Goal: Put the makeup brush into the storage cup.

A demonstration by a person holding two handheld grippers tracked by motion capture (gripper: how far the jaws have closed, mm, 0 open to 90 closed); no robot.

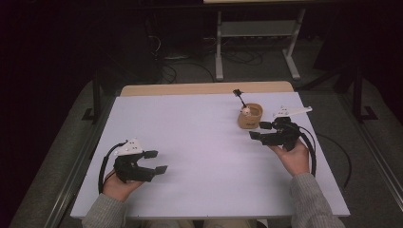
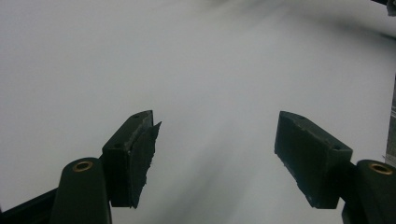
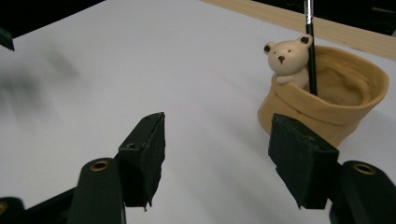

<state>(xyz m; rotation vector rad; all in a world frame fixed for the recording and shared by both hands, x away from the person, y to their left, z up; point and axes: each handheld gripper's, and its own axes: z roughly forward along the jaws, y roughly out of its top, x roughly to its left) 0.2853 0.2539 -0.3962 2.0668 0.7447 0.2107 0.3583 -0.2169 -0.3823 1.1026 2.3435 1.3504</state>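
The right gripper (image 1: 260, 131), jaws apart and empty, is hovering just beside the cup (image 1: 250, 116); the left gripper (image 1: 156, 161), also apart, is resting well away from the cup.

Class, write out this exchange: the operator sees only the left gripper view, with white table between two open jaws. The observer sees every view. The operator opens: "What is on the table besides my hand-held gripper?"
Observer: A tan cup stands near the far right of the table.
Operator: Is anything in the cup?
Observer: Yes, a thin black stick stands in it, beside a small bear figure on its rim.
Operator: Where is the other hand-held gripper?
Observer: The right hand-held gripper is just right of the cup, jaws open, holding nothing.
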